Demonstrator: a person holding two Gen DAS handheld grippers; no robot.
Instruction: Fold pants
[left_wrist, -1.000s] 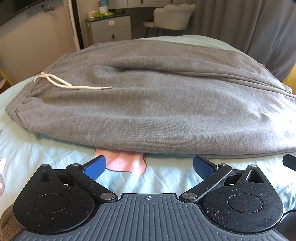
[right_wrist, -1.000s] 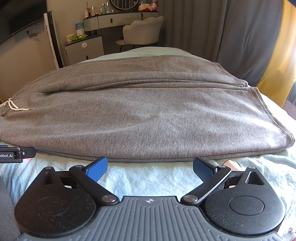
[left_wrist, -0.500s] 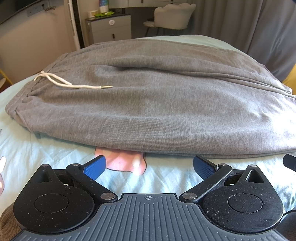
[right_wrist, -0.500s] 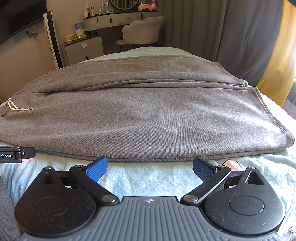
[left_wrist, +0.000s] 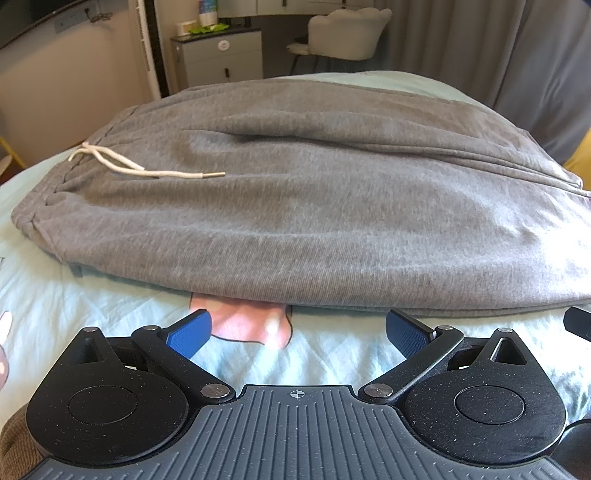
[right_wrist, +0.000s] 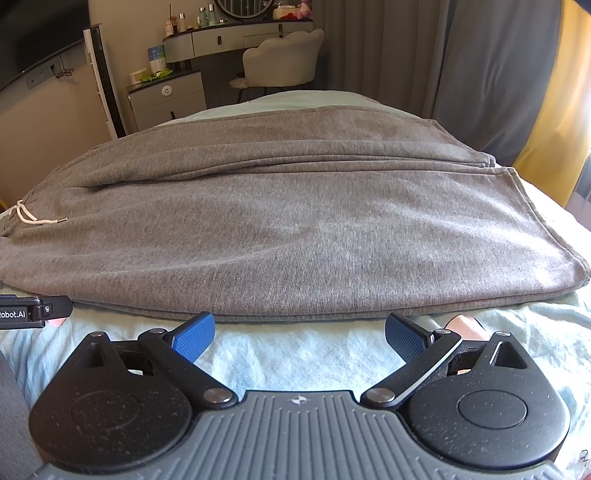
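Grey sweatpants (left_wrist: 314, 221) lie flat across a pale blue bed, legs side by side, the waistband to the left with a white drawstring (left_wrist: 140, 170) resting on it. In the right wrist view the same pants (right_wrist: 295, 229) end in leg hems at the right. My left gripper (left_wrist: 297, 334) hovers open just short of the near edge of the pants, nothing between its blue pads. My right gripper (right_wrist: 299, 332) is open too, just in front of the near leg's edge, further toward the hems. The tip of the left gripper (right_wrist: 33, 312) shows at the left edge of the right wrist view.
The bed sheet (left_wrist: 92, 317) is light blue with a pink cartoon print (left_wrist: 247, 325) partly under the pants. Beyond the bed stand a grey drawer cabinet (left_wrist: 221, 55), a white chair (right_wrist: 284, 59), a dressing table (right_wrist: 240, 37) and grey curtains (right_wrist: 491, 66).
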